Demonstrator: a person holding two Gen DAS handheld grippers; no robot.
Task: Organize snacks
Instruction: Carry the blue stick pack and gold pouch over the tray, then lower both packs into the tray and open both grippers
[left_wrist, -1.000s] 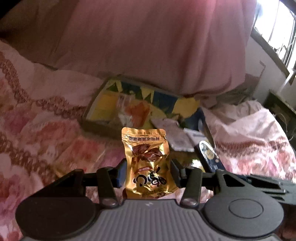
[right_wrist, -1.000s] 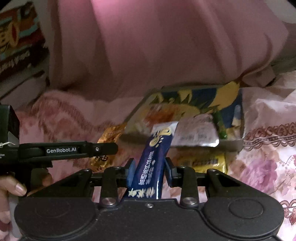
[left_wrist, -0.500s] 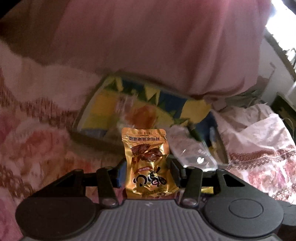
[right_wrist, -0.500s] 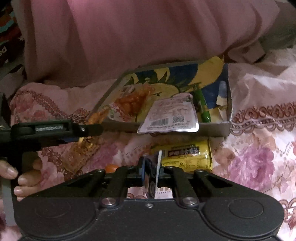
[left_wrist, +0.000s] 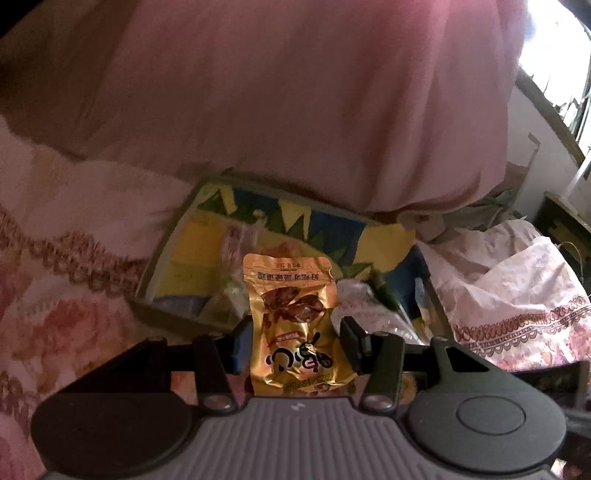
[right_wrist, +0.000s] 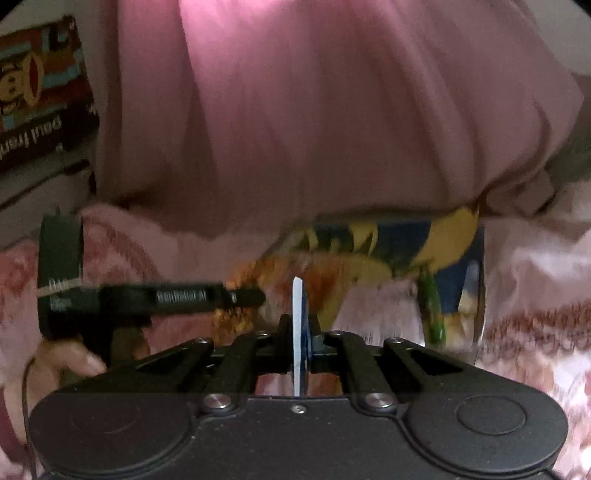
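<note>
Left wrist view has the left gripper (left_wrist: 295, 341) pinching a gold snack pouch (left_wrist: 293, 325) upright between its fingers, dead centre in the lower half of the frame. Just behind it, middle of the frame, sits the tray (left_wrist: 166, 295) with the yellow and blue print, already holding a few packets, on a bed with a floral bedspread (left_wrist: 55, 295). A big pink duvet (left_wrist: 295, 110) fills the whole top.

Right wrist view is blurry, but the right gripper (right_wrist: 301, 338) has its fingers squeezed nearly together on a thin blue snack stick (right_wrist: 300, 325), seen edge-on at centre. The tray shows up at centre right, and the left gripper pokes in from the left edge with a hand (right_wrist: 48, 365) under it.

Looks like both snacks are headed for the tray. To do this well, the pouch probably wants carrying over the near rim and lowering until it almost lies flat before letting go, aimed at a bare patch so it doesn't bury the other packets. Same for the stick, maybe laid along the right side. One hand at a time seems safer, since the two grippers are close.
</note>
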